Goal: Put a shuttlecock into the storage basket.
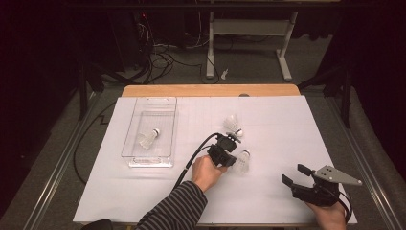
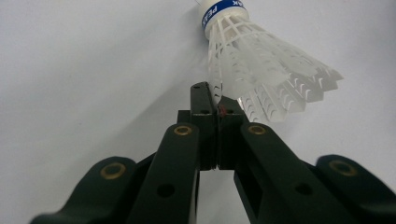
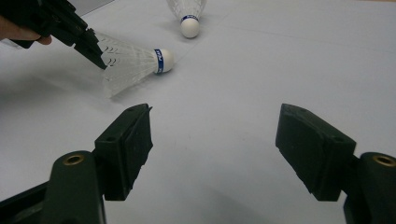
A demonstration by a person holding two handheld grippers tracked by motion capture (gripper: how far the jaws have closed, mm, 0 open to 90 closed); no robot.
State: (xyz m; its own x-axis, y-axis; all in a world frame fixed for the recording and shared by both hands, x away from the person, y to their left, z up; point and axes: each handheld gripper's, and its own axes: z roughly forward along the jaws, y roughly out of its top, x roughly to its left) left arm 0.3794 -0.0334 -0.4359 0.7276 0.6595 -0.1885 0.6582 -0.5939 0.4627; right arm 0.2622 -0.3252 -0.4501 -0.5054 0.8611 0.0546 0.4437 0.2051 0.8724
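A white plastic shuttlecock (image 1: 243,161) with a blue band lies on its side on the white sheet (image 1: 287,124). My left gripper (image 1: 233,161) is shut on the rim of its skirt. In the left gripper view the jaws (image 2: 217,105) meet, with the edge of the shuttlecock's skirt (image 2: 261,70) pinched at their tips. The right gripper view shows the same shuttlecock (image 3: 133,63), with the left gripper (image 3: 95,58) at its skirt. My right gripper (image 1: 295,175) rests at the front right, open (image 3: 215,140), with nothing between its pads.
A second shuttlecock (image 1: 233,125) stands just behind the left gripper, also visible as shuttlecock (image 3: 188,14). A clear plastic tray (image 1: 148,161) at the left holds a third shuttlecock (image 1: 148,139). The wooden table edge (image 1: 210,90) runs along the back.
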